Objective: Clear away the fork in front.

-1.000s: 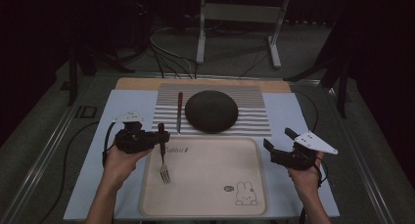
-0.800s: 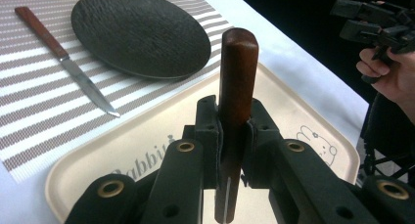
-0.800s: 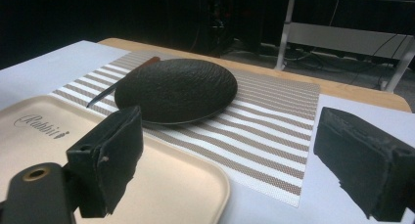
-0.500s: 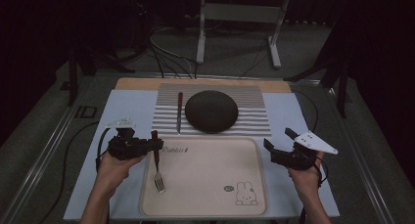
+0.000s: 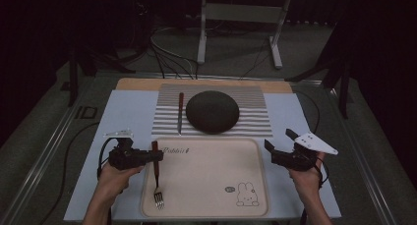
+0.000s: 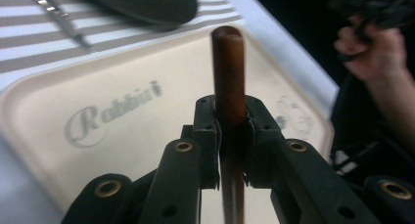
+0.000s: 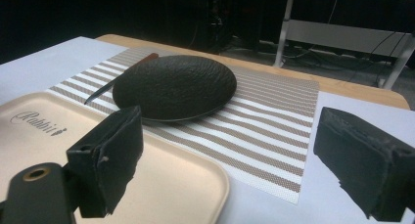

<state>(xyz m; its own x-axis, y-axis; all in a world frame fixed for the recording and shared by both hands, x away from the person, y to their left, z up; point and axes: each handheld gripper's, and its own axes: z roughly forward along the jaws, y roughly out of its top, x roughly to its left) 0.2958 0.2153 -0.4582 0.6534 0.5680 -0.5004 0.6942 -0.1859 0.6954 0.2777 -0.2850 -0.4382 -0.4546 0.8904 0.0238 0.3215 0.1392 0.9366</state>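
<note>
While the left gripper [image 5: 147, 157] clamps the fork's [image 5: 156, 178] brown handle over the tray [image 5: 211, 210], release remains. The right gripper [image 5: 279, 142] waits, jaws apart and empty.

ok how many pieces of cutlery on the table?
2. A fork held in the left claw over the tray's left edge, and a knife on the striped mat, left of the dark plate.
</note>
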